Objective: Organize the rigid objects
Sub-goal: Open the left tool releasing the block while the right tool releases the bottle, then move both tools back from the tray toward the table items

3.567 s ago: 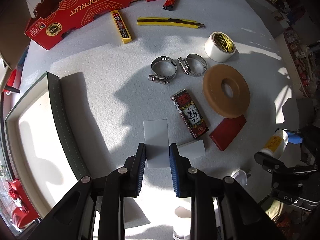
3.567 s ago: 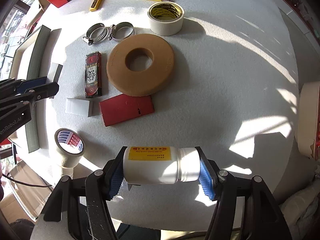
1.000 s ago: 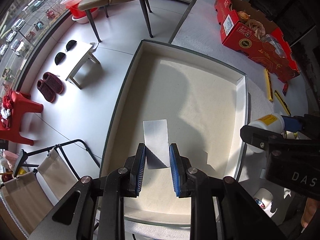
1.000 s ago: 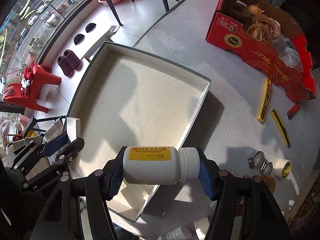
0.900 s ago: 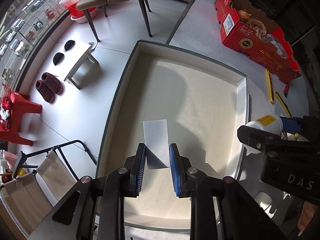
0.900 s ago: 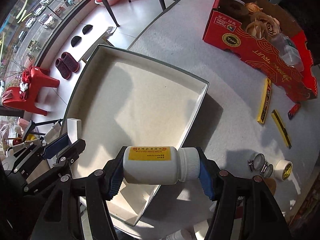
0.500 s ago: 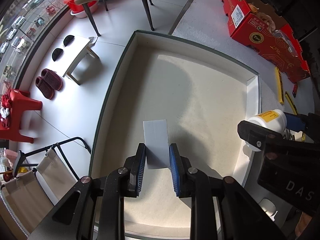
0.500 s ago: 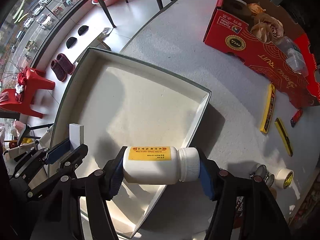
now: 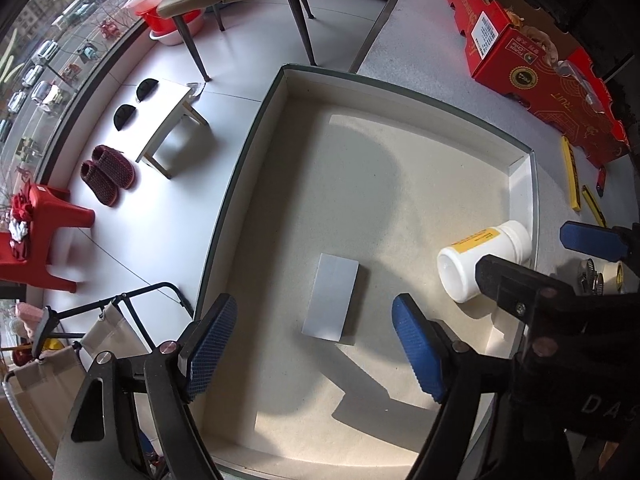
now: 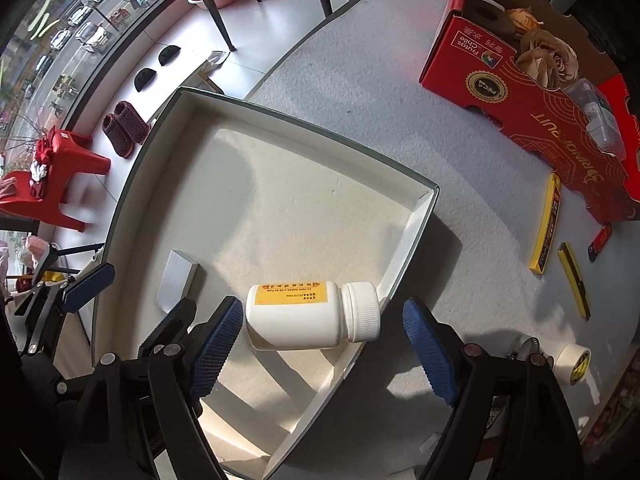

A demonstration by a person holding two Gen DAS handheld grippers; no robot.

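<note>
Indoors, grey table (image 10: 340, 92) (tiled floor (image 9: 248, 32)), cream tray (image 9: 520, 184)

We see left gripper (image 9: 312, 350) jaws spread wide, nothing between the pads, right gripper (image 10: 324, 346) jaws equally wide, both angled downward, right sitting just beside left.

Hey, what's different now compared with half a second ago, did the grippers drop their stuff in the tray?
Yes. The left gripper has opened and let go of the white block, which now lies flat on the tray floor. The right gripper has opened too, releasing the white bottle, which lies on its side by the tray's wall. The tray, red box and yellow cutters stayed put.
</note>
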